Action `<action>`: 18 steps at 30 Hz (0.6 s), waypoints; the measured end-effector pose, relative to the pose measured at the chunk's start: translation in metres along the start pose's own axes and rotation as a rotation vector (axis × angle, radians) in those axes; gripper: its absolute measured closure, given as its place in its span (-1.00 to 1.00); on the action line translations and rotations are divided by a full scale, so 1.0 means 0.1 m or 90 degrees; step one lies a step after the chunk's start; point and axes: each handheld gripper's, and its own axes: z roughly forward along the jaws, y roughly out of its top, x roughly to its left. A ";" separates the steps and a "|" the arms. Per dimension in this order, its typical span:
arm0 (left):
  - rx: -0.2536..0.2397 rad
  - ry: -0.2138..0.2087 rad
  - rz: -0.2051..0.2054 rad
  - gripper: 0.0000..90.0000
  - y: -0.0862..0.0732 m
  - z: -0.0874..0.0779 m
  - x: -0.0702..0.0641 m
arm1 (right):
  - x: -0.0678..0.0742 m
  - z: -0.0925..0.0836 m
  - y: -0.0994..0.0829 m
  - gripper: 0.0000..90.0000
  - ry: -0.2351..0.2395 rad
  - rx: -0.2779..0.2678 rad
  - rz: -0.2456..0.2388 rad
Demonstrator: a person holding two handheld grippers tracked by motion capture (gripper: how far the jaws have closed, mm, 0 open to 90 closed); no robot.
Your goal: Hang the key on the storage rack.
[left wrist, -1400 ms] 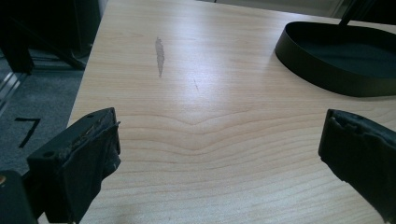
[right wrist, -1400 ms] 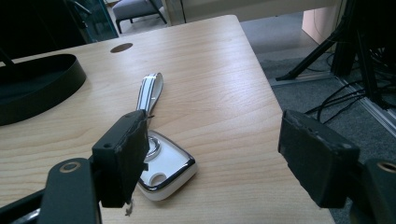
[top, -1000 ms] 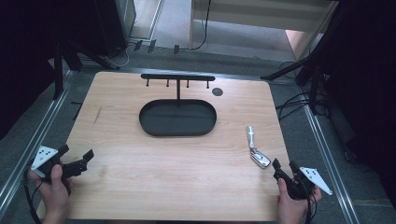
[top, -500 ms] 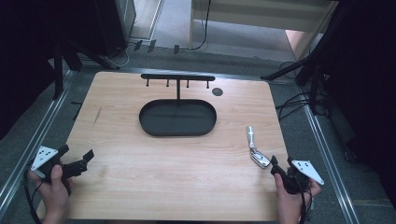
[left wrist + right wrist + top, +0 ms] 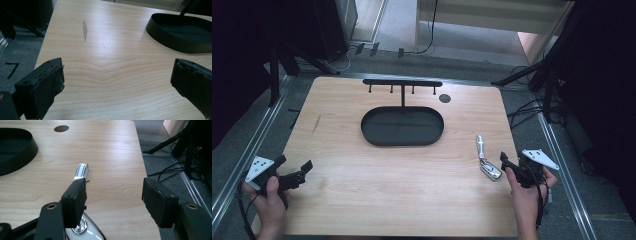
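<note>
right tongs (image 5: 510, 164) edged in toward the metal key fob (image 5: 486, 159), left tongs (image 5: 292, 171) stayed put.
both my tongs gaped wide, holding nothing; the fob lay on the table (image 5: 402, 190) just beside my right tongs, right of the black tray (image 5: 402, 126).

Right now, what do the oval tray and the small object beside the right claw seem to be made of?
The oval tray looks like matte black painted metal or plastic: thin even wall, no shine. The small object, perhaps a keychain, looks like polished metal: bright silver reflections. It lies on a wood-grain table.
</note>
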 end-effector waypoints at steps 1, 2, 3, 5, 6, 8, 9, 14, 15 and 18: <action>0.000 0.000 0.001 -1.00 0.00 0.00 0.00 | 0.01 0.02 0.03 -0.18 -0.002 0.006 -0.003; 0.000 0.000 0.000 -1.00 0.00 0.00 0.00 | 0.02 0.04 0.06 -0.18 -0.002 0.014 -0.009; 0.000 0.000 0.000 -1.00 0.00 0.00 0.00 | 0.02 0.06 0.09 -0.18 -0.002 0.023 -0.013; 0.000 0.000 0.000 -1.00 0.00 0.00 0.00 | 0.04 0.12 0.15 -0.18 -0.008 0.052 -0.023; 0.000 0.000 0.000 -1.00 0.00 0.00 0.00 | 0.04 0.16 0.18 -0.18 -0.009 0.069 -0.031; 0.000 0.000 -0.001 -1.00 0.00 0.00 0.00 | 0.07 0.24 0.25 -0.18 -0.014 0.105 -0.041; 0.001 -0.001 -0.001 -1.00 0.00 0.00 0.00 | 0.08 0.27 0.27 -0.18 -0.013 0.115 -0.043; 0.000 0.000 -0.001 -1.00 0.00 0.00 0.00 | 0.18 0.43 0.38 -0.18 -0.020 0.162 -0.078; 0.000 -0.001 -0.002 -1.00 0.00 0.00 0.00 | 0.20 0.45 0.40 -0.18 -0.020 0.171 -0.085; -0.001 -0.001 -0.004 -1.00 0.00 0.00 0.01 | 0.23 0.55 0.48 -0.22 -0.006 0.221 -0.077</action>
